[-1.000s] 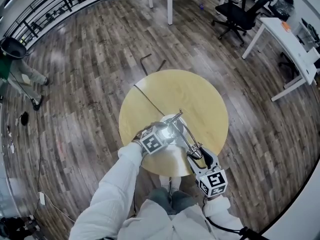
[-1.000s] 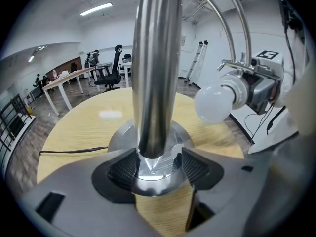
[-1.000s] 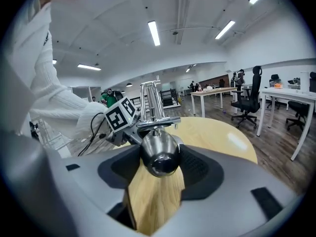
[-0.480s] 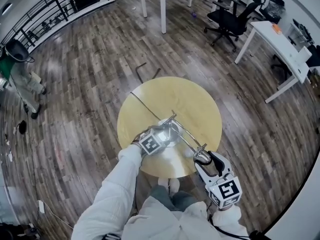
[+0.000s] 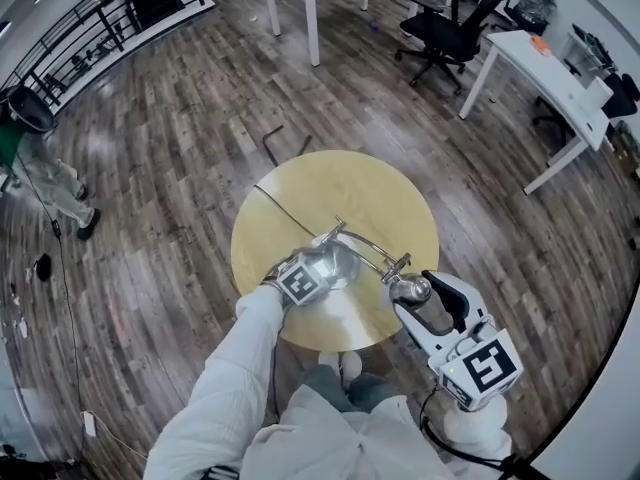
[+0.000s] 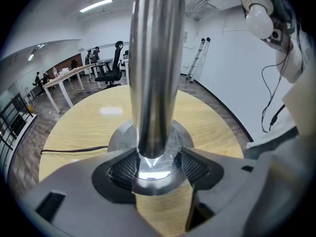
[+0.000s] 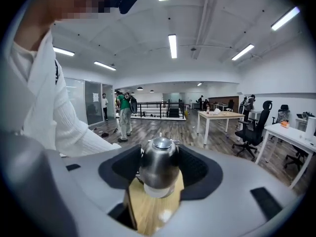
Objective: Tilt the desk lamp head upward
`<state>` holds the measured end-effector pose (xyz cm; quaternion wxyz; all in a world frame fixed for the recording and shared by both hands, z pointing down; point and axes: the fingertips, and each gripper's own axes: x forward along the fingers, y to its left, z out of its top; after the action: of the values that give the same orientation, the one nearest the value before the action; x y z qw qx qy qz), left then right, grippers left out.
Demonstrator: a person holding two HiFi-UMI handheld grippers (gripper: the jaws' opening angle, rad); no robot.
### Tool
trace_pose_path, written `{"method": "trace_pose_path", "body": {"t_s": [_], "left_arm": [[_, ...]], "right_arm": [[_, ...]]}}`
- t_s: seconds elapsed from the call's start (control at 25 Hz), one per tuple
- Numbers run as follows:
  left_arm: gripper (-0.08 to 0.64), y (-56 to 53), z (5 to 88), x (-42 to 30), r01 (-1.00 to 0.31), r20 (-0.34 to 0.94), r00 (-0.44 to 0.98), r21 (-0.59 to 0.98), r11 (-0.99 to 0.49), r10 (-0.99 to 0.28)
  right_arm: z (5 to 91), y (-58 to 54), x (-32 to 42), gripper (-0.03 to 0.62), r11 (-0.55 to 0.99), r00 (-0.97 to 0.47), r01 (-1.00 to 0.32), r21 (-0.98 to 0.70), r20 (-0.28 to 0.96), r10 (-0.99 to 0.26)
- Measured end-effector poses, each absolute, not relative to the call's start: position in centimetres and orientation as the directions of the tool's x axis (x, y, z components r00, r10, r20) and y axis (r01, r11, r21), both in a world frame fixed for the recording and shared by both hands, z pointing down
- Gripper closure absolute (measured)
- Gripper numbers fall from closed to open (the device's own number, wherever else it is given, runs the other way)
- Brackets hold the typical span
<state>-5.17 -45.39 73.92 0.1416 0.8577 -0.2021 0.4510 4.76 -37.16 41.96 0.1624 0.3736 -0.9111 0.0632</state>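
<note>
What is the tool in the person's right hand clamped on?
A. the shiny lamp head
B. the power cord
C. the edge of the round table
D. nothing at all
A: in the right gripper view the lamp head sits squeezed between the padded fingers of the right gripper. The left gripper grips the lamp post instead.

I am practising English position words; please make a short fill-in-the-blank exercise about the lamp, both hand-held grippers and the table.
The left hand-held gripper is shut on the lamp pole just ___ the lamp base.
The right hand-held gripper is ___ (open or shut) on the lamp head.
The wooden table has a ___ top.
Missing words: above; shut; round.
</note>
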Motion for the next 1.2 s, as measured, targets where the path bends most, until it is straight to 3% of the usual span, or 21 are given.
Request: {"method": "trace_pose_path", "body": {"t_s": [0.24,1.2], "left_arm": [[0.279,-45.2,73.8,-5.0,-0.475,0.834,0.507,0.060,-0.878,-0.218],[0.279,-45.1,74.2,-5.2,-0.478,0.831,0.509,0.054,-0.877,-0.226]], "right_arm": [[38.0,-38.6,3.0,0.347,0.744,-0.703,-0.667,0.032,0.303,-0.644],[32.5,-44.6,-3.8,0.347,0.799,-0.731,-0.600,0.043,0.376,-0.570]]}}
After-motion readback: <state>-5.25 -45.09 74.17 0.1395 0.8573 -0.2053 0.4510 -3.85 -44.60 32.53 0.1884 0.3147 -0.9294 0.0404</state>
